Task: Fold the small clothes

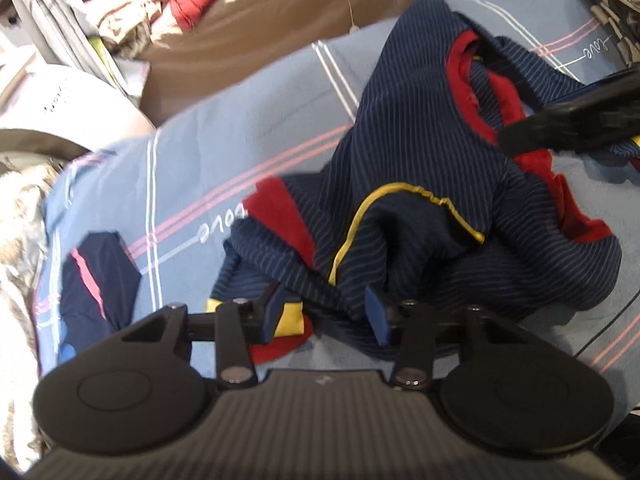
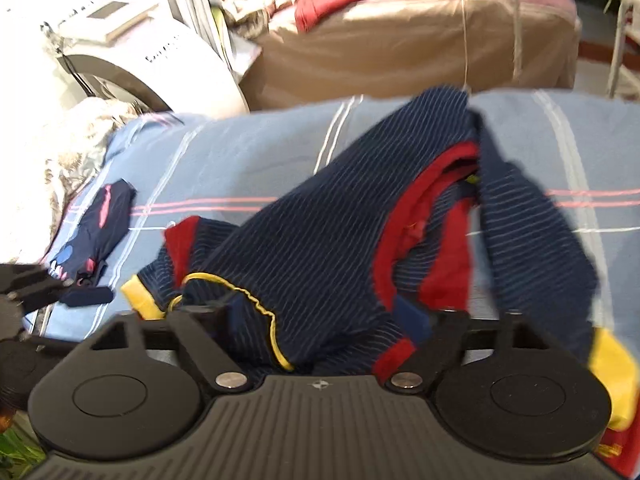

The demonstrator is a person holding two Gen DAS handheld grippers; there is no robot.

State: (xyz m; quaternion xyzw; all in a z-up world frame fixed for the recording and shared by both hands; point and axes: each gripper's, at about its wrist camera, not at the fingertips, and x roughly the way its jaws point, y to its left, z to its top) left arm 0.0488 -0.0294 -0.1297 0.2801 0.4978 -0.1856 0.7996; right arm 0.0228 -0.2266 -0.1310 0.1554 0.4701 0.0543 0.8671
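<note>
The sheet [image 1: 248, 128], light blue w/ pink and white stripes, covers the work surface. On it, near the middle, lies the shirt [image 1: 420, 184]: navy w/ thin stripes, red collar and cuffs, yellow trim, crumpled in a heap, not yet spread. A 2nd small navy garment [image 1: 96, 280] is well apart, toward the sheet's left edge.

Step in hand, I judge: grasping the shirt to lift and flatten it, so folding itself is not begun.

Left gripper [image 1: 326, 318] is at the near hem; jaws are half apart, cloth between them, pads not pressing yet. Right gripper [image 2: 324, 312] is over the shirt too; cloth bunches between its fingers, but whether it is clenched I cannot tell.

Next move calls for both closing on the edges, then pulling apart to stretch the shirt flat.
</note>
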